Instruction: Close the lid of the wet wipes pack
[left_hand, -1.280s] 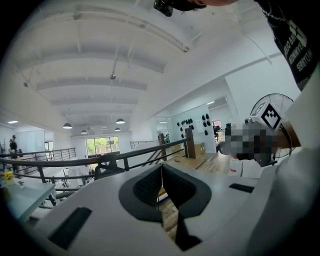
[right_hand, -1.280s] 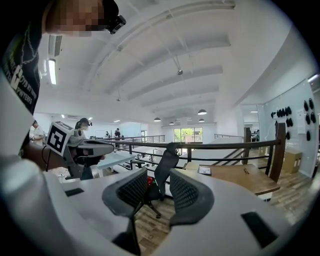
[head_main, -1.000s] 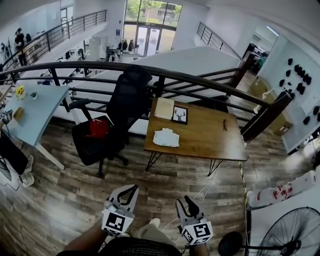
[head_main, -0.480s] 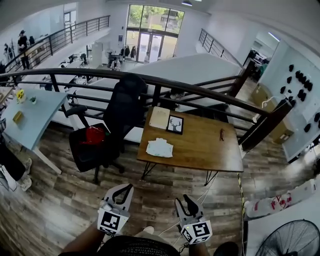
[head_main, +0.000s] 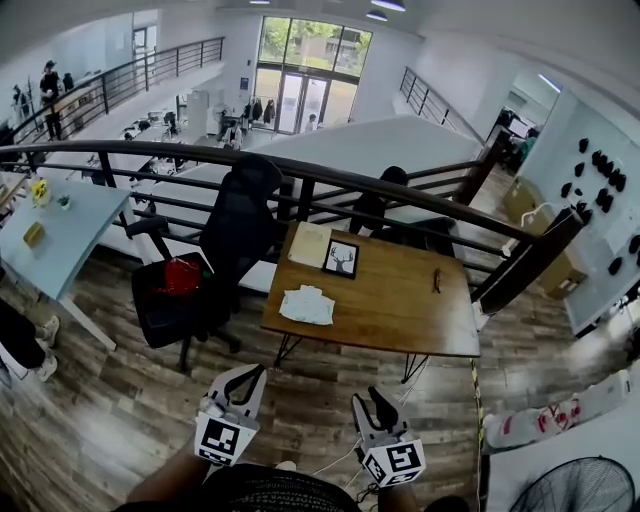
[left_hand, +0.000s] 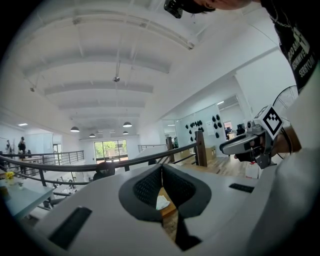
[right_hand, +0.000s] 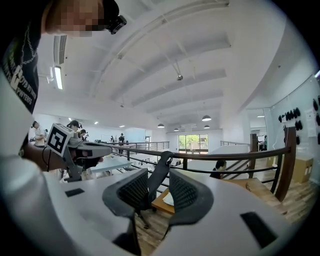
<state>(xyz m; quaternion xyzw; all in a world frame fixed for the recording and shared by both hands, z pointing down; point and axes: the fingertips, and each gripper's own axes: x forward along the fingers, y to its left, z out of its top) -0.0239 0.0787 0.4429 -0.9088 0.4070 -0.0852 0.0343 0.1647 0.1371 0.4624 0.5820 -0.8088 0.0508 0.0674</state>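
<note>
The wet wipes pack (head_main: 306, 305) is a white packet lying near the left end of the wooden table (head_main: 400, 315), a few steps ahead of me. Its lid is too far off to make out. My left gripper (head_main: 260, 372) is held low by my body, shut, fingertips meeting with nothing between them. My right gripper (head_main: 372, 399) hangs beside it, open and empty. In the left gripper view the pack (left_hand: 162, 202) shows just below the closed left gripper (left_hand: 161, 168). The right gripper view has the pack (right_hand: 168, 199) and table edge showing between the parted pads of the right gripper (right_hand: 159, 173).
A black office chair (head_main: 225, 245) with a red thing (head_main: 180, 275) on its seat stands left of the table. On the table lie a framed picture (head_main: 341, 258), a sheet (head_main: 310, 243) and a small dark item (head_main: 436, 281). A railing (head_main: 300, 170) runs behind. A fan (head_main: 580, 492) stands at bottom right.
The table, the chair and the wooden floor have slid closer and lower in the head view. Both grippers keep their places at the bottom of the frame and their jaws look unchanged.
</note>
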